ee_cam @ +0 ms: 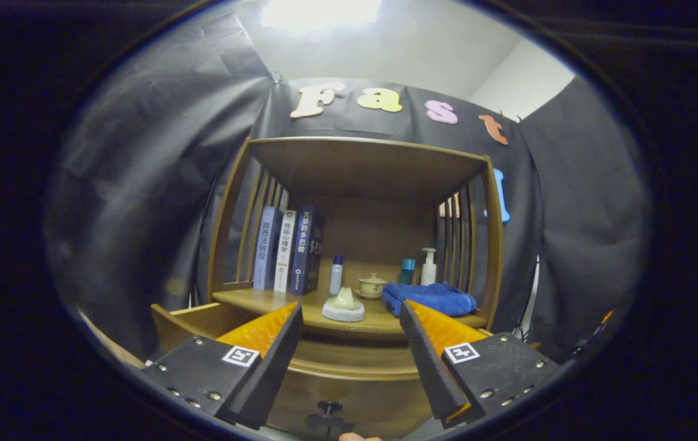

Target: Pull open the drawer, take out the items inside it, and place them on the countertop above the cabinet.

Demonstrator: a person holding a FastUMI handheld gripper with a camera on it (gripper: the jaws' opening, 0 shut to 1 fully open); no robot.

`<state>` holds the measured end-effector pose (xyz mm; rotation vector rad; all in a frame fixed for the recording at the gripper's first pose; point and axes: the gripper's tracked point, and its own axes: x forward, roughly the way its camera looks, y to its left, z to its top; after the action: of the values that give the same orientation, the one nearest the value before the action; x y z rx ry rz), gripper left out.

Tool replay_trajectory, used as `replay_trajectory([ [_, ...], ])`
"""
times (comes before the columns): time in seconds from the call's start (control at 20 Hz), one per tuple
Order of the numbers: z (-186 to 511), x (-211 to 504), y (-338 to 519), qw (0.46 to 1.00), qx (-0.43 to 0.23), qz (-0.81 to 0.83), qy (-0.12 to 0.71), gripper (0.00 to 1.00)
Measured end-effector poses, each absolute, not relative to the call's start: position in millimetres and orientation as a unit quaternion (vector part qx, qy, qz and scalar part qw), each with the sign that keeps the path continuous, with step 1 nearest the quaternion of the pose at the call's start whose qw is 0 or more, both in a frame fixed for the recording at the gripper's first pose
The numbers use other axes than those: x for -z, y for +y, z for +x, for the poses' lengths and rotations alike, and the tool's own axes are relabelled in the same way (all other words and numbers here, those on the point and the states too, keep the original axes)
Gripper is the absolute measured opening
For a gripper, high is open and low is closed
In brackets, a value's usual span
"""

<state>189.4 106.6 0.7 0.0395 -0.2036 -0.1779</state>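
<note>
We face the wooden cabinet [361, 184]; its drawer [349, 373] sits pulled out below the surface [263, 300], contents hidden from us. Tongs [349, 361] spread wide, holding nothing, level above the drawer and aimed at the far shelf. Risk: raising them carelessly could knock the small ornament [343, 305] or snag the blue cloth [428, 298].
</note>
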Motion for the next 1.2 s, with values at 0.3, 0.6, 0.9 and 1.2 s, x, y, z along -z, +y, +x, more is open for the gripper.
replay_trajectory([
  [0.3, 189.9, 24.6, 128.8, 0.996, 0.064, 0.031, -0.055, 0.95],
  [0.6, 191.7, 32.6, 112.6, 0.993, 0.088, 0.062, -0.038, 0.95],
  [0.9, 195.1, 48.5, 99.3, 0.989, 0.109, 0.096, -0.006, 0.95],
  [1.2, 193.4, 47.2, 92.9, 0.987, 0.12, 0.107, -0.008, 0.95],
])
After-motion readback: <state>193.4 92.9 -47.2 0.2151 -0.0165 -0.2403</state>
